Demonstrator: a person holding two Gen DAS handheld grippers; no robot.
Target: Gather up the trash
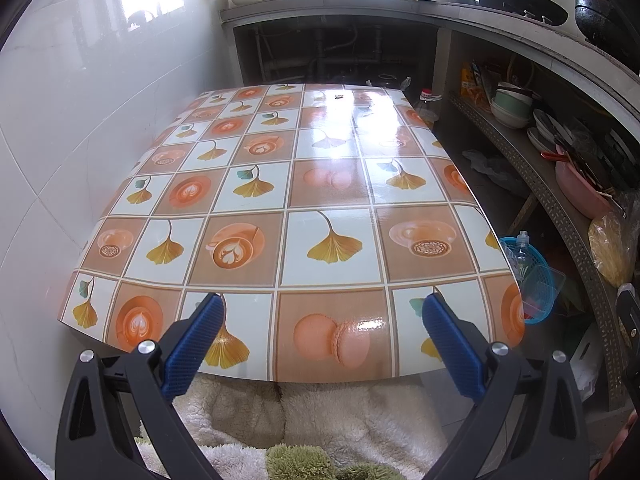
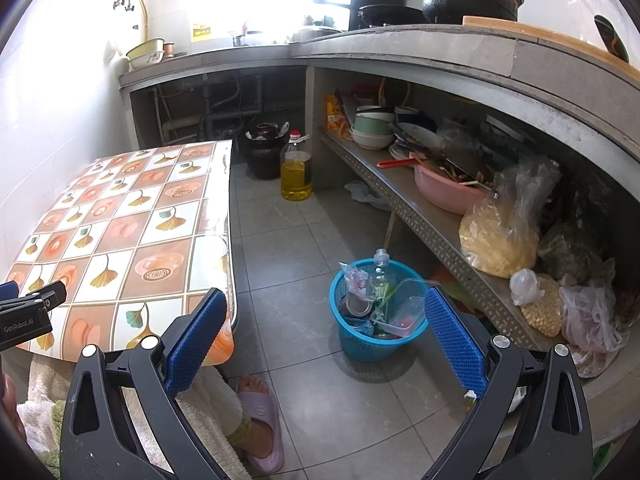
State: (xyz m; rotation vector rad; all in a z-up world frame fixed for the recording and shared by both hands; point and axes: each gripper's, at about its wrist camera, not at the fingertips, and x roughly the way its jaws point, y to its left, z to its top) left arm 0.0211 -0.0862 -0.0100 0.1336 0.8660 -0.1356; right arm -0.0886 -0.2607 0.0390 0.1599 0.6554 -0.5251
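A blue plastic basket (image 2: 360, 344) stands on the floor beside the table, holding a plastic bottle (image 2: 381, 276), a can (image 2: 357, 306), wrappers and a clear plastic tray (image 2: 400, 312). The same basket (image 1: 538, 292) shows past the table's right edge in the left wrist view. My right gripper (image 2: 324, 328) hangs open above the floor, just near of the basket, nothing between its blue pads. My left gripper (image 1: 324, 332) is open over the near edge of the patterned table (image 1: 328, 168); its side (image 2: 28, 308) shows at the left of the right wrist view. A tiny dark scrap (image 1: 339, 97) lies at the table's far end.
A concrete counter with a metal shelf (image 2: 420, 216) of bowls, a pink basin (image 2: 444, 192) and bags runs along the right. An oil bottle (image 2: 296, 172) and a dark jar (image 2: 264, 152) stand on the tiled floor. A person's foot in a pink slipper (image 2: 262, 420) is near the table.
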